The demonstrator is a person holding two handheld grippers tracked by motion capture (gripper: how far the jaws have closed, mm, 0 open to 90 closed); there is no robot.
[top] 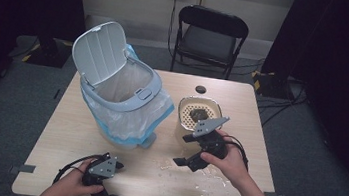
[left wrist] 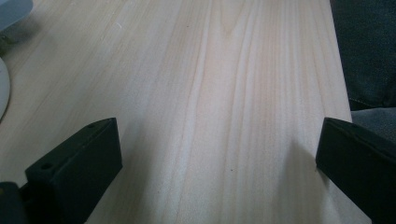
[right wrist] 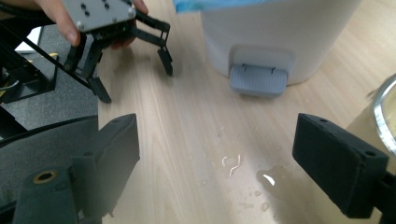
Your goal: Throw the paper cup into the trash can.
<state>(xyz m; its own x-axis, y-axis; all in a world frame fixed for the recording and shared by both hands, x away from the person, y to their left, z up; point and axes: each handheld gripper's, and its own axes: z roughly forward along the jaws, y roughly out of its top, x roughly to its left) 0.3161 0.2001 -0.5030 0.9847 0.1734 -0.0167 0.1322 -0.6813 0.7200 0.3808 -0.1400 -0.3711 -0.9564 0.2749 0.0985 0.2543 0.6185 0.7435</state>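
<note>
Wooden table (top: 152, 181), wet patch (right wrist: 268, 179), right claw (top: 187, 151) wide, left claw (top: 111, 180) wide

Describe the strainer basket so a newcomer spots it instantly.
Start at the big white pedal bin with its lid up, on the table's left half. Directly right of it sits the round cream strainer basket, just beyond the right claw. It alone has perforated walls and dark scraps inside.

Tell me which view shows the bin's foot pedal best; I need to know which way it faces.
The right gripper view: the grey foot pedal sits square-on at the base of the white bin, facing the camera, with water drops on the table before it. The high view gives the bin from above, its pedal unclear. The left gripper view gives bare tabletop.
</note>
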